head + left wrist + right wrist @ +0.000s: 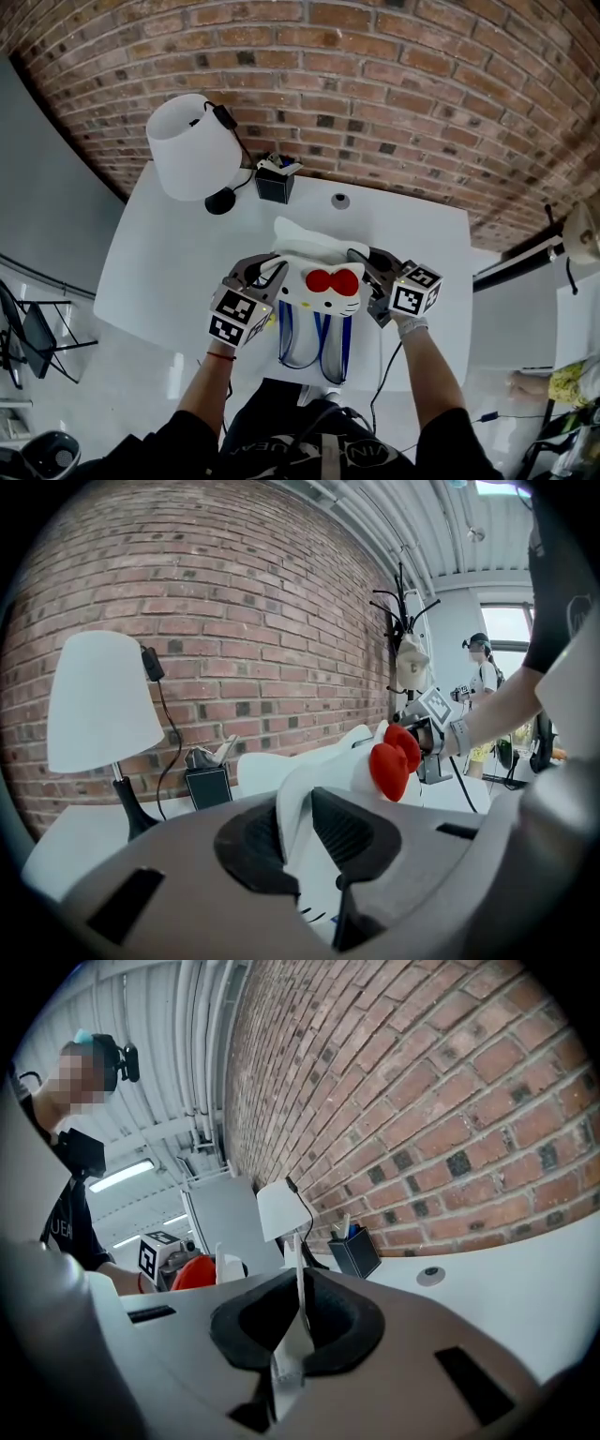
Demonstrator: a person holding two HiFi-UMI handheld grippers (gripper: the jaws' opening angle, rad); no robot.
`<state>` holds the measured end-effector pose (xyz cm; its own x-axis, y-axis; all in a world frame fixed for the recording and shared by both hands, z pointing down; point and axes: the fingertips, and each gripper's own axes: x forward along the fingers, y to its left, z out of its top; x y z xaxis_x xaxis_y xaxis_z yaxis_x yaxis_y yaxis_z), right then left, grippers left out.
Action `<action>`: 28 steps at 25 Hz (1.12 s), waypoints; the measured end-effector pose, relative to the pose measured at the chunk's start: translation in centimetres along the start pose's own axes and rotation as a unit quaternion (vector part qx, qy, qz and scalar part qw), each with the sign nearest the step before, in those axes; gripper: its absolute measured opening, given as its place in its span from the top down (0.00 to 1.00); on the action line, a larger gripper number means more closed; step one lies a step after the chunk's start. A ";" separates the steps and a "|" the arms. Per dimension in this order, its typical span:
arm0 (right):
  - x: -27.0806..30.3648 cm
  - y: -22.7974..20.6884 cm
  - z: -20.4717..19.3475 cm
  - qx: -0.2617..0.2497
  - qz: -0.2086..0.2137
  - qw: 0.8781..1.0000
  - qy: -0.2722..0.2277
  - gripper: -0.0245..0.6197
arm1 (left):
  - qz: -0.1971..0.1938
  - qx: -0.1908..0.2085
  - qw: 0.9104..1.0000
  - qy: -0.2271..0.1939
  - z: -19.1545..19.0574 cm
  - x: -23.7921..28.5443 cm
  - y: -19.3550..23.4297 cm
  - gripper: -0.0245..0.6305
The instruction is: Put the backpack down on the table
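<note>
A white cat-face backpack point(317, 272) with a red bow point(333, 280) and blue straps point(320, 339) is held above the near edge of the white table point(169, 253). My left gripper point(269, 277) is shut on the backpack's left side; in the left gripper view a white fold point(292, 808) runs between its dark pads point(352, 832). My right gripper point(373, 278) is shut on the right side, with a thin white strip point(297, 1321) pinched between its pads point(328, 1330). The red bow point(392, 761) also shows past the left jaws.
A white-shaded lamp point(192, 145) stands at the table's far left with its black base point(221, 201). A black pen holder point(275, 180) sits near the brick wall point(394, 84), and a round grommet point(340, 200) lies behind the backpack. A black cable point(380, 375) hangs off the near edge.
</note>
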<state>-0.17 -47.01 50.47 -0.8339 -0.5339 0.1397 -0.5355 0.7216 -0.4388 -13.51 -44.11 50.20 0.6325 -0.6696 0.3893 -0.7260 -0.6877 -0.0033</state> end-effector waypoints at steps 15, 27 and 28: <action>1.4 -0.9 0.3 -0.092 -0.006 0.996 -0.012 0.95 | 0.013 0.024 0.999 -0.018 -0.2 0.4 0.9 0.87; 0.2 -0.3 -1.1 -0.083 -0.005 0.997 -0.001 0.94 | -0.002 0.043 0.999 0.000 -1.8 -0.5 -1.6 0.87; 0.1 -0.3 -1.2 -0.081 -0.005 0.997 0.000 0.93 | -0.003 0.043 0.999 0.002 -1.9 -0.5 -1.7 0.87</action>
<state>-0.27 -46.71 51.68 -0.8290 -0.5406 0.1432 -0.5575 0.7787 -0.2879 -13.13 -42.05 51.78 0.6355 -0.6645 0.3931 -0.6962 -0.7134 -0.0804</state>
